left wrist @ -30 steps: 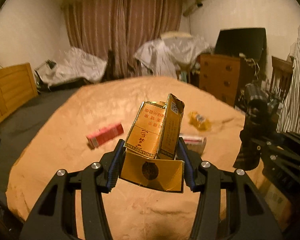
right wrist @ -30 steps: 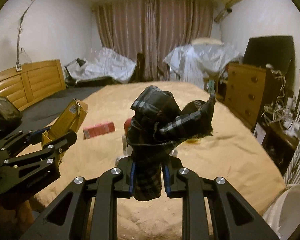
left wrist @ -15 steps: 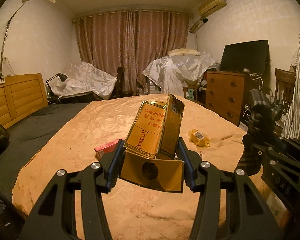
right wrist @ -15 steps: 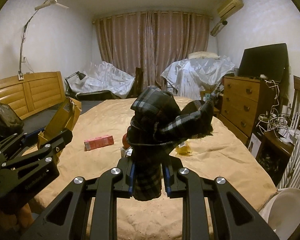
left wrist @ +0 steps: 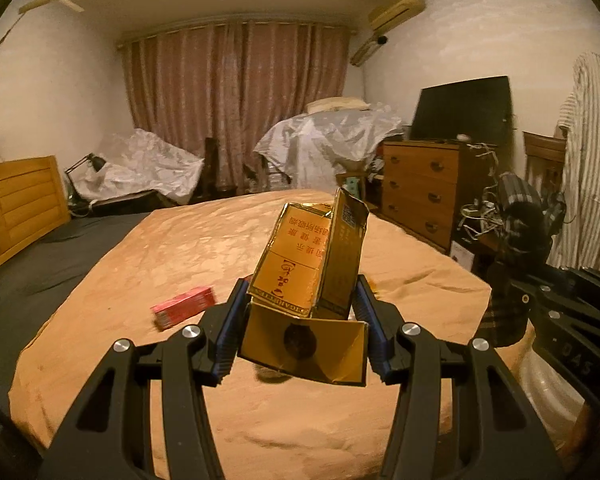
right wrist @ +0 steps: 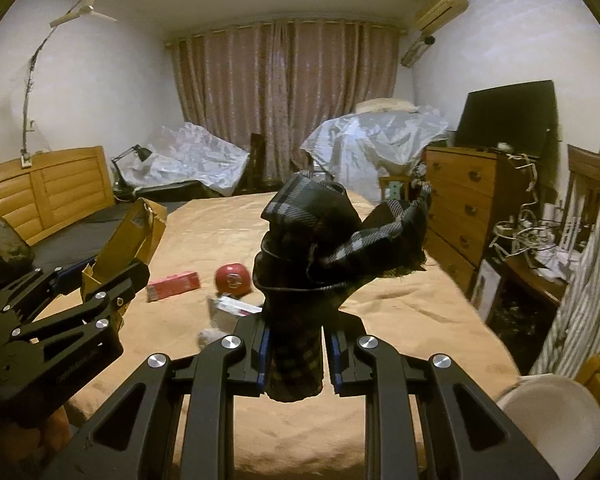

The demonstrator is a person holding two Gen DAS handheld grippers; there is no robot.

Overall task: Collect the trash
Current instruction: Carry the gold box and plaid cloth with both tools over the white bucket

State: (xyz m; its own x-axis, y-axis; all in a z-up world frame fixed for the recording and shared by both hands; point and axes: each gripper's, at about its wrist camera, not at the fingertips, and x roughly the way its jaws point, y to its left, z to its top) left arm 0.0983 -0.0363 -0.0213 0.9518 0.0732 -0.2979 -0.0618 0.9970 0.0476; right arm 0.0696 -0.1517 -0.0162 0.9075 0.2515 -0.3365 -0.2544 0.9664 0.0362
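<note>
My left gripper [left wrist: 300, 328] is shut on an opened gold cigarette carton [left wrist: 308, 272], held upright above the bed; the same carton [right wrist: 128, 236] shows at the left of the right wrist view in the left gripper [right wrist: 100, 288]. My right gripper [right wrist: 296, 352] is shut on a bunched dark plaid cloth [right wrist: 324, 240], which also shows at the right of the left wrist view as the plaid cloth [left wrist: 520, 216]. On the tan bedspread [right wrist: 380, 312] lie a red box [right wrist: 174, 285], a red round tin [right wrist: 233, 279] and a white pack [right wrist: 236, 306].
A wooden dresser [right wrist: 460, 196] with a dark screen [right wrist: 508, 116] stands right of the bed. A cluttered side table with cables [right wrist: 540, 240] is beyond it. A white bin rim [right wrist: 552, 412] sits at the lower right. A wooden headboard [right wrist: 48, 192] is at the left.
Both grippers have risen and drawn back from the bed with their loads, so more of the room and ceiling shows. Neither grip has changed.
</note>
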